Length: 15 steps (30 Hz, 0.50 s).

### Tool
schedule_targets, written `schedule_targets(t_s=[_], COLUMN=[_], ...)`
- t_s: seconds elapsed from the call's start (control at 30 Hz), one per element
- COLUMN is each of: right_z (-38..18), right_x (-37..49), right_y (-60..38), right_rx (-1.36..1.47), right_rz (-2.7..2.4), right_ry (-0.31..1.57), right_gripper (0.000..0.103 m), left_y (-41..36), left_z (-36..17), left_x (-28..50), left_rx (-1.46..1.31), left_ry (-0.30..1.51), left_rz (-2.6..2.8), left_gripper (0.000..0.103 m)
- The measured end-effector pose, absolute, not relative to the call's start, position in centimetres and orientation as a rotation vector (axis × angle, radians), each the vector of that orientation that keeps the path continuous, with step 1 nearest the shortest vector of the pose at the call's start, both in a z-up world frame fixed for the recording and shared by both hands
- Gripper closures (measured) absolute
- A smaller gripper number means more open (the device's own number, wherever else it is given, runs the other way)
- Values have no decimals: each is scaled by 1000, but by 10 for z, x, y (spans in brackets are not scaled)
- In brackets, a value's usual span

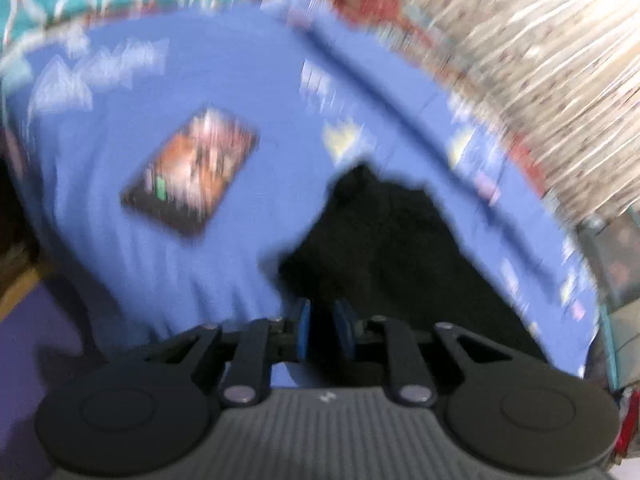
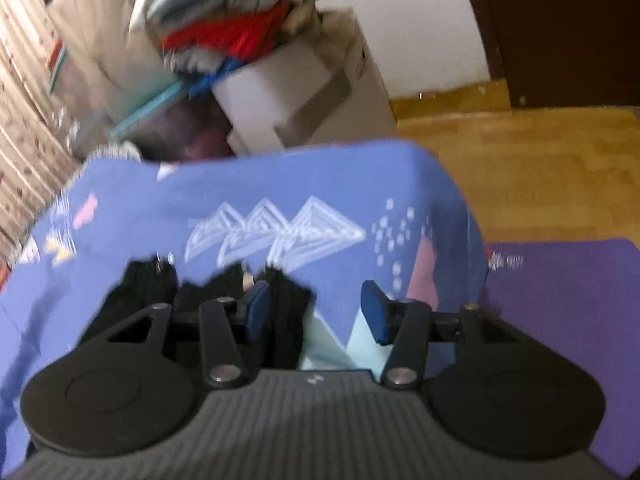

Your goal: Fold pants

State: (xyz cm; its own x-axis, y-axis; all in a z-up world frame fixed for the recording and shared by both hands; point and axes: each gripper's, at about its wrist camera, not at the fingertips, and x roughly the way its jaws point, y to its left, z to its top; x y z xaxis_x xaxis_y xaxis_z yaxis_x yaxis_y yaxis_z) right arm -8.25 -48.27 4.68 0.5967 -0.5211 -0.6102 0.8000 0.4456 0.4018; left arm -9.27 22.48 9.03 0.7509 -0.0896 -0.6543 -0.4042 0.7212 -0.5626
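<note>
The black pants (image 1: 392, 248) lie bunched on a blue patterned bedsheet (image 1: 224, 96). In the blurred left wrist view my left gripper (image 1: 323, 330) sits at the pants' near edge with its blue pads (image 1: 302, 328) close together; black cloth lies between them. In the right wrist view my right gripper (image 2: 316, 312) is open, its left pad (image 2: 256, 310) over the dark pants (image 2: 288, 308) and its right pad over the sheet (image 2: 280, 184).
A dark tablet or book (image 1: 192, 172) lies on the sheet left of the pants. A striped blanket (image 1: 540, 60) is at the far right. Boxes with piled clothes (image 2: 256, 40) stand beyond the bed. Wooden floor (image 2: 540, 168) and a purple mat (image 2: 568, 320) lie to the right.
</note>
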Motion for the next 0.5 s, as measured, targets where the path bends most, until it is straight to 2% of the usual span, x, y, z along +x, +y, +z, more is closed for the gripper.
schedule_targets(t_s=[0.17, 0.23, 0.27, 0.33, 0.5], right_z=[90, 108, 114, 124, 113], right_x=[-56, -29, -13, 24, 114], right_y=[-486, -481, -478, -471, -465], right_rx=[729, 731, 735, 724, 696], right_rz=[-670, -555, -505, -416, -386], right_ry=[376, 387, 396, 448, 612], right_gripper=[49, 48, 44, 30, 26], left_y=[235, 222, 212, 188, 123], left_z=[146, 161, 163, 161, 118], left_x=[-62, -24, -6, 41, 146], left_rx=[-532, -362, -282, -118, 193], left_ry=[596, 581, 569, 576, 627], left_rz=[201, 160, 148, 124, 23], left_gripper=[78, 62, 58, 44, 29])
